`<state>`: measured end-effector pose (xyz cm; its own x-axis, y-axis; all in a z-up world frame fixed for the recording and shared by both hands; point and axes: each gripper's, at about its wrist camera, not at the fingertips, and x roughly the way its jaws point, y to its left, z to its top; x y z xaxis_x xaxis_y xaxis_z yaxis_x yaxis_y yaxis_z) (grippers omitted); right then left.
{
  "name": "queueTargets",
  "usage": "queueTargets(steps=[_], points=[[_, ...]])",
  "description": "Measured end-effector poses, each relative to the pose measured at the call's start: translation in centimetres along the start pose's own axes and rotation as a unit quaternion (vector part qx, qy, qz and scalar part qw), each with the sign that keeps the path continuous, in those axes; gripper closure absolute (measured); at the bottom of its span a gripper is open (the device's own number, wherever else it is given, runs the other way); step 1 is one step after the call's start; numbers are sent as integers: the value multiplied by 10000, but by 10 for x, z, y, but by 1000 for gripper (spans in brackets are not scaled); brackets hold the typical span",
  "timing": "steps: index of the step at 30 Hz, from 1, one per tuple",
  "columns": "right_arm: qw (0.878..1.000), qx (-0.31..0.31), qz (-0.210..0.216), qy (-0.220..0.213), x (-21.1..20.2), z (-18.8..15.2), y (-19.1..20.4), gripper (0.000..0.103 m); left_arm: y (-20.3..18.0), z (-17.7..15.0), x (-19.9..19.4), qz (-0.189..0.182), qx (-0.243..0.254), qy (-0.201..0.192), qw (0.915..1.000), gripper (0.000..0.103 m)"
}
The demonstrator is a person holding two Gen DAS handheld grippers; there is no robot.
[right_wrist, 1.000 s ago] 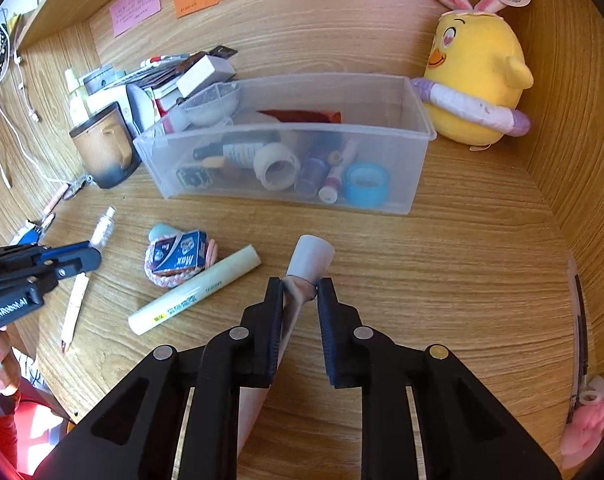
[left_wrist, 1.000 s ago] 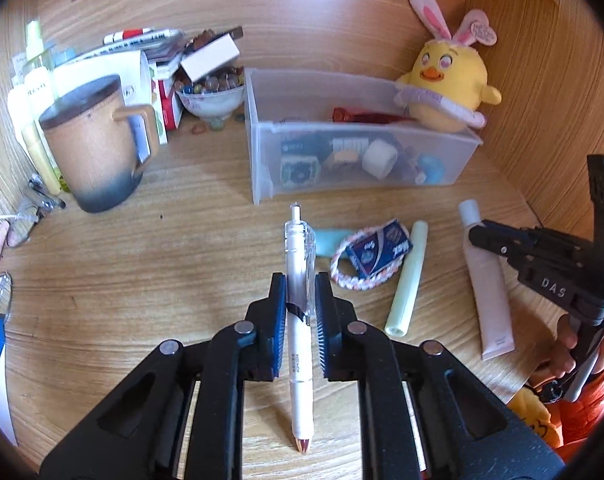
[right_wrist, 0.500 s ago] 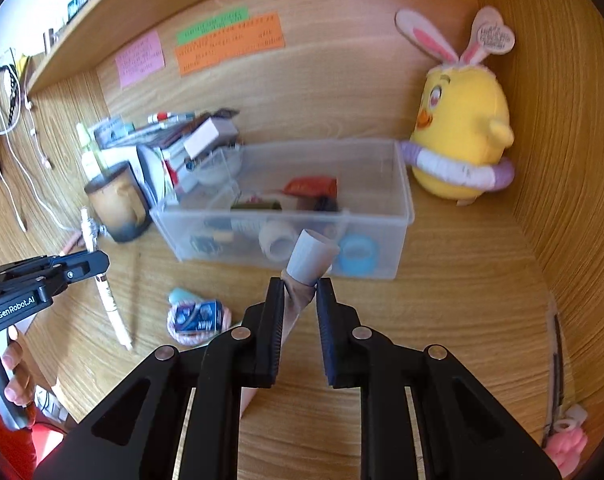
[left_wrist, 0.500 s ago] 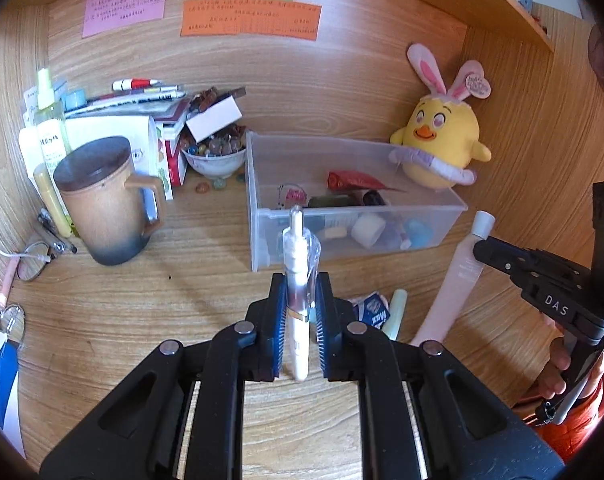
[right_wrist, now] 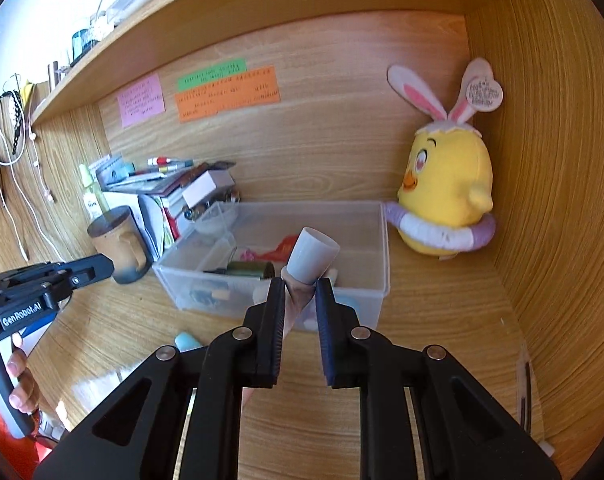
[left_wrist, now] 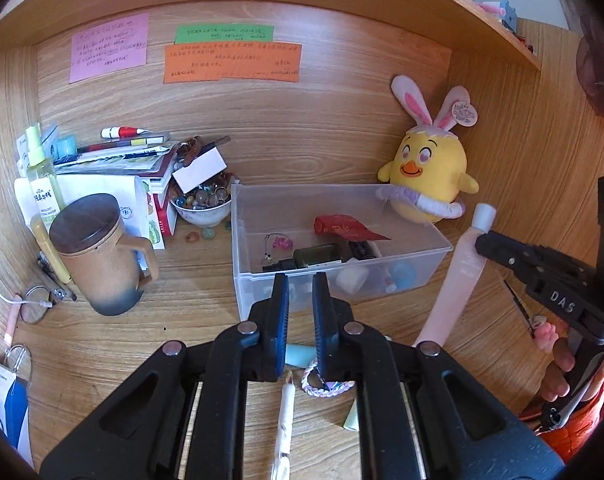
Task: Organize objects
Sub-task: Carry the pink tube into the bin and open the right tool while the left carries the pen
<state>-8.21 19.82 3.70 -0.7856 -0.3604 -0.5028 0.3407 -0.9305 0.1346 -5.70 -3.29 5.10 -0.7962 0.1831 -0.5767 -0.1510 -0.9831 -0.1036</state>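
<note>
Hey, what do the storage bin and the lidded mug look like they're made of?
The storage bin looks like clear, slightly frosted plastic: its contents show dimly through the walls. The lidded mug looks like matte ceramic or stoneware, speckled tan fading to a dark base. Its dark brown lid could be wood, but that is uncertain.

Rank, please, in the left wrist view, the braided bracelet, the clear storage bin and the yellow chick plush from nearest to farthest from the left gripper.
From the left gripper:
1. Braided bracelet, on the desk beneath its fingers.
2. Clear storage bin, just ahead.
3. Yellow chick plush, behind the bin's far right corner.
</note>
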Motion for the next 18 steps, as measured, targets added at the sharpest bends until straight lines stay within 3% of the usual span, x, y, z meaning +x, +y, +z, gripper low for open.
queueTargets(steps=[8,14,18], points=[[9999,-29,-21,-132,7,17,0,89,8,-22,27,-134,13,643,9978,92],[9993,1,-82,-354,11,38,0,89,10,-52,40,-108,148,1182,9928,79],[9991,-15,-118,-414,18,49,2,89,10,-74,50,-153,207,1574,9872,79]])
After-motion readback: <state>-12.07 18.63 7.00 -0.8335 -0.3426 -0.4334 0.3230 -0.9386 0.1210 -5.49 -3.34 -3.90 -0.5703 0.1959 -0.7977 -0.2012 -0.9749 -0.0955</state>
